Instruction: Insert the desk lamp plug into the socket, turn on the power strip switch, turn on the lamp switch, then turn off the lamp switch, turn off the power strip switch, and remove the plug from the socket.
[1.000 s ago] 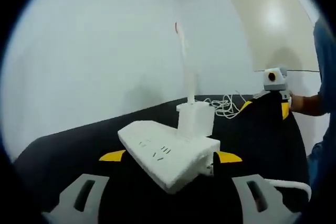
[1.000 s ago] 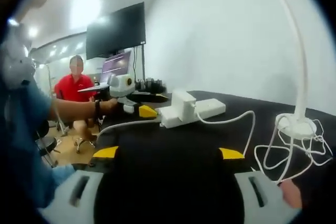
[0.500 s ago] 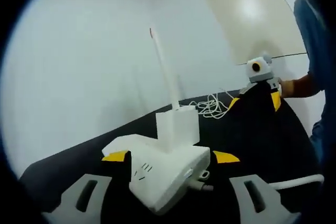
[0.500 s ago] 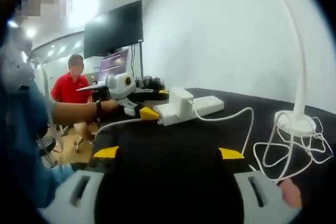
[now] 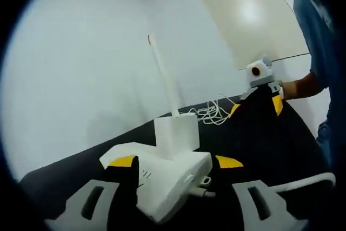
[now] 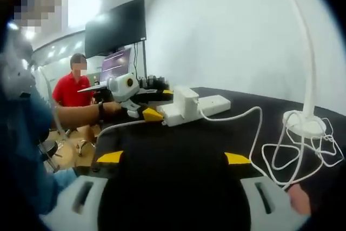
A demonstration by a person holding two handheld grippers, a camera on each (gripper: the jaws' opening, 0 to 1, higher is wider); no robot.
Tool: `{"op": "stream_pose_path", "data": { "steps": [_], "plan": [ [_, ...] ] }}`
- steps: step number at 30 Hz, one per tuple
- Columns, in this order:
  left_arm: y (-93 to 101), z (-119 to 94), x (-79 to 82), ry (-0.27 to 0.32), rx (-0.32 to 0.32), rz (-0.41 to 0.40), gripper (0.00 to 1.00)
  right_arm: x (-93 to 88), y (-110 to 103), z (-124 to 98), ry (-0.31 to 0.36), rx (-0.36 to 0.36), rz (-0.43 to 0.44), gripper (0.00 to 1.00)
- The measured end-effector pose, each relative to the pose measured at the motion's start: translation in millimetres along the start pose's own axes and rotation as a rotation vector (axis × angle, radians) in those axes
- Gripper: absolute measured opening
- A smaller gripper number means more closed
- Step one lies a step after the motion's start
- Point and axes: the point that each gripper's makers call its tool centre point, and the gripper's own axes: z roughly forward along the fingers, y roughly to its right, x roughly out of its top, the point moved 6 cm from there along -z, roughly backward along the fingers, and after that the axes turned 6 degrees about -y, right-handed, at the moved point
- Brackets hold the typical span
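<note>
The white power strip lies end-on between my left gripper's wide jaws, and a small gap shows at the right pad. A white plug block sits in its socket. The thin lamp stalk rises behind it, with coiled cable beyond. My right gripper, held by a hand, hovers farther back. In the right gripper view, my right gripper is open over bare black table. The lamp base and cable loops lie to the right. My left gripper is at the strip's end.
The black table stands against a white wall. A dark monitor hangs at the back. A person in a red shirt sits beyond the table's edge. A beige panel leans on the wall.
The left gripper view has swung round and closer, so the strip now shows end-on and lower. The left jaws have narrowed a little. The right gripper view has hardly shifted.
</note>
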Motion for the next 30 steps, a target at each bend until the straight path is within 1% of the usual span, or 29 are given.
{"op": "stream_pose_path", "data": {
  "steps": [1, 2, 13, 19, 22, 24, 28, 30],
  "plan": [
    [0.2, 0.4, 1.4, 0.010, 0.016, 0.034, 0.48, 0.2, -0.1, -0.1, 0.001, 0.001, 0.001, 0.72],
    [0.3, 0.6, 1.8, 0.014, 0.016, 0.037, 0.48, 0.4, -0.1, -0.2, 0.003, 0.002, 0.002, 0.72],
    [-0.2, 1.2, 0.7, 0.023, 0.013, 0.030, 0.49, 1.4, 1.2, -0.8, 0.002, 0.015, 0.022, 0.72],
    [-0.5, 1.4, 0.0, 0.026, 0.007, 0.046, 0.50, 7.4, 1.8, -3.5, 0.025, 0.039, 0.060, 0.72],
    [-2.6, 1.6, -1.2, 0.033, 0.001, 0.046, 0.50, 10.0, 2.1, -4.3, 0.002, 0.041, 0.046, 0.71],
    [-4.2, 3.7, -2.0, 0.041, 0.004, 0.042, 0.51, 15.8, 3.1, -6.1, -0.005, 0.043, 0.031, 0.71],
    [-5.2, 3.8, -2.5, 0.042, 0.003, 0.041, 0.51, 29.7, 4.2, -8.2, 0.002, 0.064, 0.012, 0.70],
    [-5.6, 3.9, -2.8, 0.042, 0.003, 0.042, 0.50, 35.7, 4.2, -8.1, -0.008, 0.080, 0.006, 0.70]
  ]
}}
